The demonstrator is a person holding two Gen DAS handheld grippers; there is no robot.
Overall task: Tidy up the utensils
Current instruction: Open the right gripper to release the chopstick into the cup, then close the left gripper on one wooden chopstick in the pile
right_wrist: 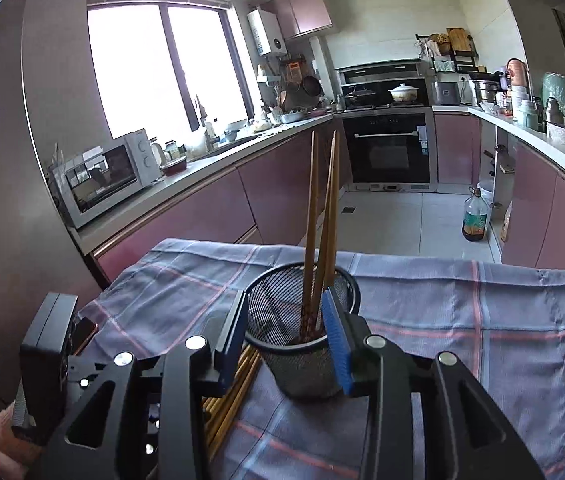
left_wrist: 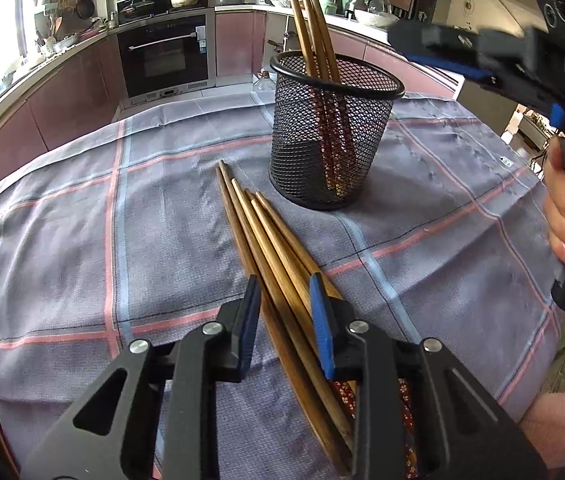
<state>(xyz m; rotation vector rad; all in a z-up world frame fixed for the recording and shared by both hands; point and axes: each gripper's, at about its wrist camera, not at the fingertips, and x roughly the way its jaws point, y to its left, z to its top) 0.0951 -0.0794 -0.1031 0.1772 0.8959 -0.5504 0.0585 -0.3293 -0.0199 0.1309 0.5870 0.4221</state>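
A black mesh cup (left_wrist: 332,132) stands upright on the checked cloth and holds three wooden chopsticks (left_wrist: 306,20). It also shows in the right wrist view (right_wrist: 302,364) with the chopsticks (right_wrist: 324,216) in it. Several more wooden chopsticks (left_wrist: 270,248) lie in a bundle on the cloth in front of the cup. My left gripper (left_wrist: 282,316) is open, its jaws on either side of the bundle, low over the cloth. My right gripper (right_wrist: 284,344) is open and empty, above and just before the cup; it shows in the left wrist view at upper right (left_wrist: 442,54).
The blue-grey checked cloth (left_wrist: 82,240) covers the table. The left gripper's body (right_wrist: 48,344) sits at the table's left side. Kitchen counters, an oven (right_wrist: 388,152) and an oil bottle (right_wrist: 474,220) on the floor lie beyond the table.
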